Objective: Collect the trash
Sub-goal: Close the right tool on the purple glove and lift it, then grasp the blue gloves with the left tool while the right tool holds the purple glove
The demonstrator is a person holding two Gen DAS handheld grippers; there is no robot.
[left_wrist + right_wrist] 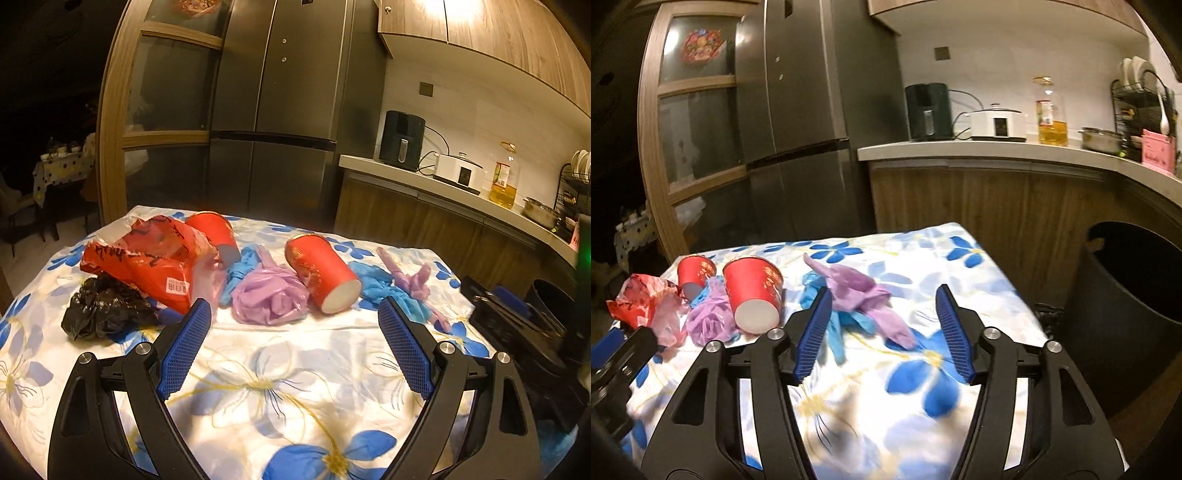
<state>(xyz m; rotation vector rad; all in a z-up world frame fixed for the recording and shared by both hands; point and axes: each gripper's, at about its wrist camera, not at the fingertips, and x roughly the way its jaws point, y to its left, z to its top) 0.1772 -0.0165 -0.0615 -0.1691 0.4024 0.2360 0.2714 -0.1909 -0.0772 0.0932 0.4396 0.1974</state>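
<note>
Blue-padded right hand-held gripper tilted tableward

Right gripper with parted jaws above floral tablecloth — purple bag between, untouched

hardly anything can be read. the crumpled red plastic bag carries black brush-style characters, too creased to make out, and a small white label with a code square and tiny print (illegible). the oil bottle has a blurred label, and the pink box bears faint unreadable script.
</note>
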